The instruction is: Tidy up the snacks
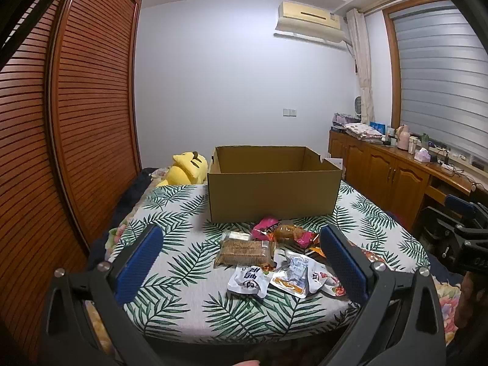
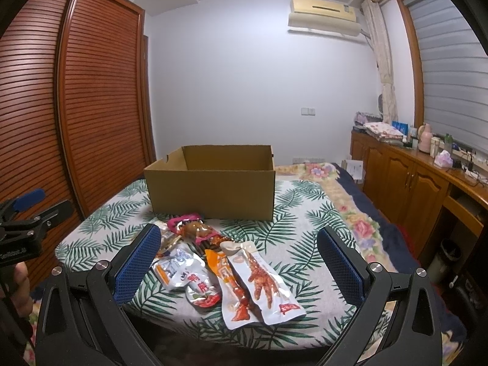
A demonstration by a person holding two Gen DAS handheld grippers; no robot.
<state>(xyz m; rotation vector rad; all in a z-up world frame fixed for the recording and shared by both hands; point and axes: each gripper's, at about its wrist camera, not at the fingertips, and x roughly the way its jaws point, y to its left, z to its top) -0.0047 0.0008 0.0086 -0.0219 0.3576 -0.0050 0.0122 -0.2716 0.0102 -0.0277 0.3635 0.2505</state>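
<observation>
Both the left gripper and the right gripper stand with jaws wide apart, holding nothing, above the near edge of the leaf-print cloth. The snack packets lie heaped on that cloth just in front of the open cardboard box. A yellow plush toy sits left of the box.

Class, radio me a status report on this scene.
Left gripper open, right gripper open. Snack packets loose before cardboard box. Nothing blocking.
</observation>
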